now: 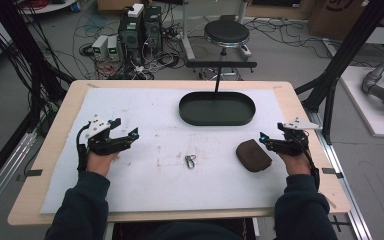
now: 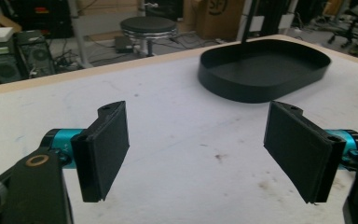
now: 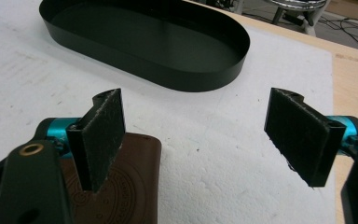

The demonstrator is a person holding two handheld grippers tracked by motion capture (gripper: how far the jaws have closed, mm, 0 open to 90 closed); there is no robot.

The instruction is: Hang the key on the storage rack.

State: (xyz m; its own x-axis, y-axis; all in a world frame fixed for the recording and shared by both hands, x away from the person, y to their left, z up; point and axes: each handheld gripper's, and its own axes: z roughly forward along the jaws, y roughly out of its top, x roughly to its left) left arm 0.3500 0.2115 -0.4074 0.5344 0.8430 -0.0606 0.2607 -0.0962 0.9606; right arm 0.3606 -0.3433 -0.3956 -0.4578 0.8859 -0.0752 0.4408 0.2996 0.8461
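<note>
So the brown leather pouch [image 1: 253, 155] was lying flat on the white mat [image 1: 145, 190], just beside the right gripper [image 1: 269, 140], on its inner side and a touch nearer the person. In the right gripper view the same pouch [image 3: 135, 177] sat low and partly behind that claw's left pad, touching nothing as far as I could tell. The right gripper [image 3: 193, 135] had its jaws spread wide with only bare mat between them, holding nothing.

Further inward from that claw, about midway between the two grippers, a small metal clip [image 1: 190, 161] lay on the mat, well apart from both.

The left gripper [image 1: 126, 129] was over on the far side of the clip, also wide open and empty; in its own view the left gripper [image 2: 196, 149] showed stained mat between the pads and nothing else.

Ahead of both claws sat the black oval tray [image 1: 190, 116], empty-looking, nearer the right one than the left. Past the far table edge stood a round stool [image 1: 226, 32] and some computer towers [image 1: 141, 30] on the floor among cables.
</note>
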